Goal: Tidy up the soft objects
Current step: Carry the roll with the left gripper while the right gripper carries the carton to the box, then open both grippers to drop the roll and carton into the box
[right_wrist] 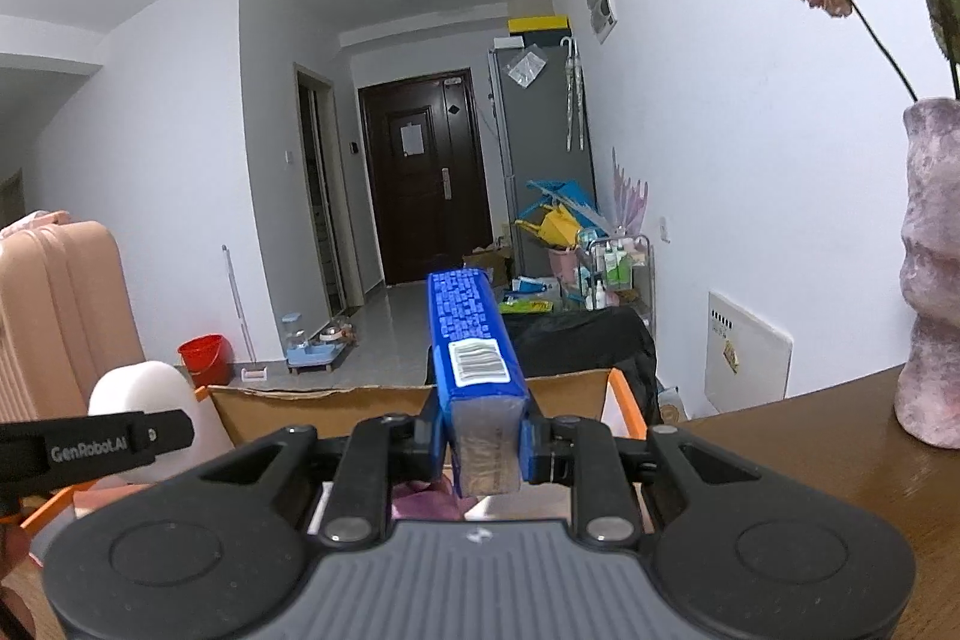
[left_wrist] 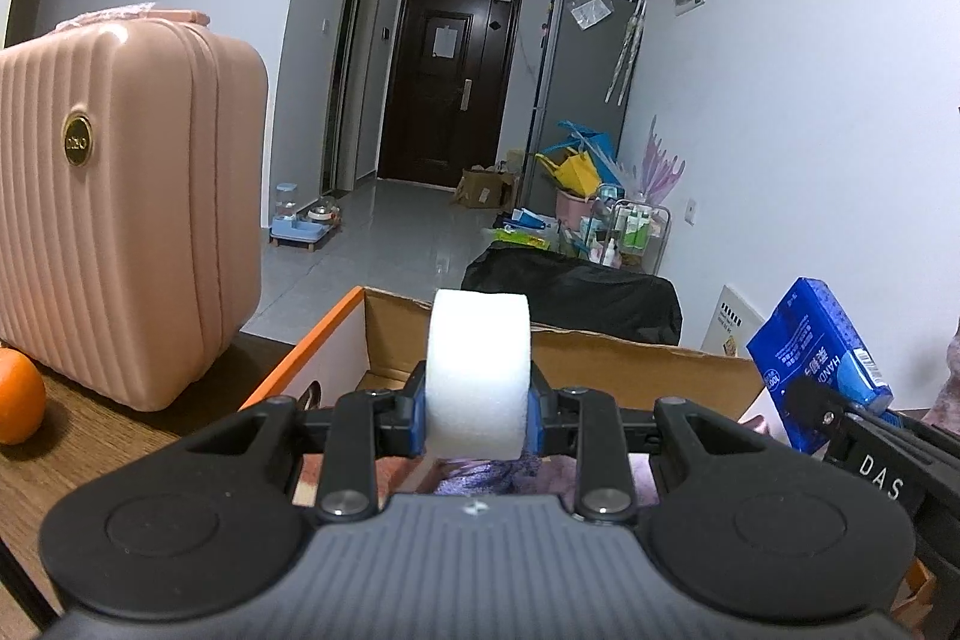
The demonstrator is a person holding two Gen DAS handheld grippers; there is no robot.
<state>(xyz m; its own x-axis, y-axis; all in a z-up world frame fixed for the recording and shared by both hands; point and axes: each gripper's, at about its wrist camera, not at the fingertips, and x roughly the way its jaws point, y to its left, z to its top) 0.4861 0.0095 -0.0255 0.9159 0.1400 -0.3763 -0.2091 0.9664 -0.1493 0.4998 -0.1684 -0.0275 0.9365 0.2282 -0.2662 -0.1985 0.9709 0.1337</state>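
My left gripper (left_wrist: 478, 415) is shut on a white foam block (left_wrist: 479, 370), held upright above an open cardboard box with an orange rim (left_wrist: 303, 346). Purple and pink cloth (left_wrist: 474, 475) lies inside the box below the foam. My right gripper (right_wrist: 480, 445) is shut on a blue pack of tissues (right_wrist: 471, 340), also over the cardboard box (right_wrist: 336, 403). In the left wrist view the tissue pack (left_wrist: 816, 352) and right gripper (left_wrist: 840, 421) appear at the right. In the right wrist view the foam block (right_wrist: 150, 394) and the left gripper's finger (right_wrist: 150, 436) show at the left.
A pink ribbed suitcase (left_wrist: 120, 208) stands on the wooden table (left_wrist: 90, 436) left of the box, with an orange (left_wrist: 18, 394) beside it. A mottled pink vase (right_wrist: 930, 274) with a dried rose stands at the table's right. Beyond lie a hallway, dark door and clutter.
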